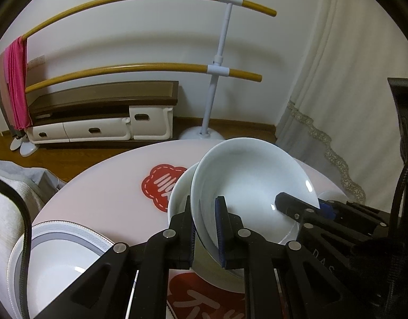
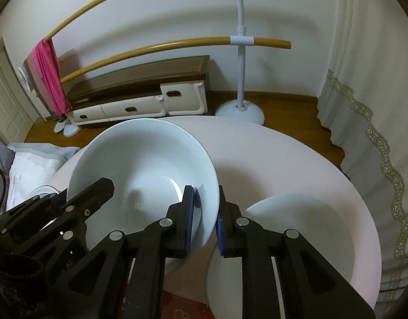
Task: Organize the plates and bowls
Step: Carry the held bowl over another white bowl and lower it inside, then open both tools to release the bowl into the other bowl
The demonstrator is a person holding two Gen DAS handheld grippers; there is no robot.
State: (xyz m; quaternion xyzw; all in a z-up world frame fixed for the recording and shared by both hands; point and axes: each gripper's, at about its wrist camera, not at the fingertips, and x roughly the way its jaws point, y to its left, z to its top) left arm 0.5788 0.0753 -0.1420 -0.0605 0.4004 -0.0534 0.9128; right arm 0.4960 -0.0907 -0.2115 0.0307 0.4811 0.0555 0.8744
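I hold one wide, plain white ceramic bowl [image 1: 251, 186] between both of my tools, tilted up on edge over the round white tabletop [image 2: 297, 159]. My left gripper [image 1: 206, 228] is clenched on the bowl's near left rim, one finger outside the wall and the blue pad [image 1: 220, 228] pressed inside it. My right gripper [image 2: 205, 218] straddles the opposite rim; its inner blue pad lies against the inside of the wall, while the outer finger looks a touch apart from the outside, so I cannot tell how firmly it bites.

Just behind the tilted bowl, touching or nearly touching it, sits a second white bowl [image 1: 178, 194], close to the red cloud-shaped sticker [image 1: 157, 186] in the middle of the tabletop. At the near left edge rests a white plate with a grey patterned rim [image 1: 68, 242]. At the near right edge lies a plain white shallow plate [image 2: 305, 228], apart from the bowl I hold.
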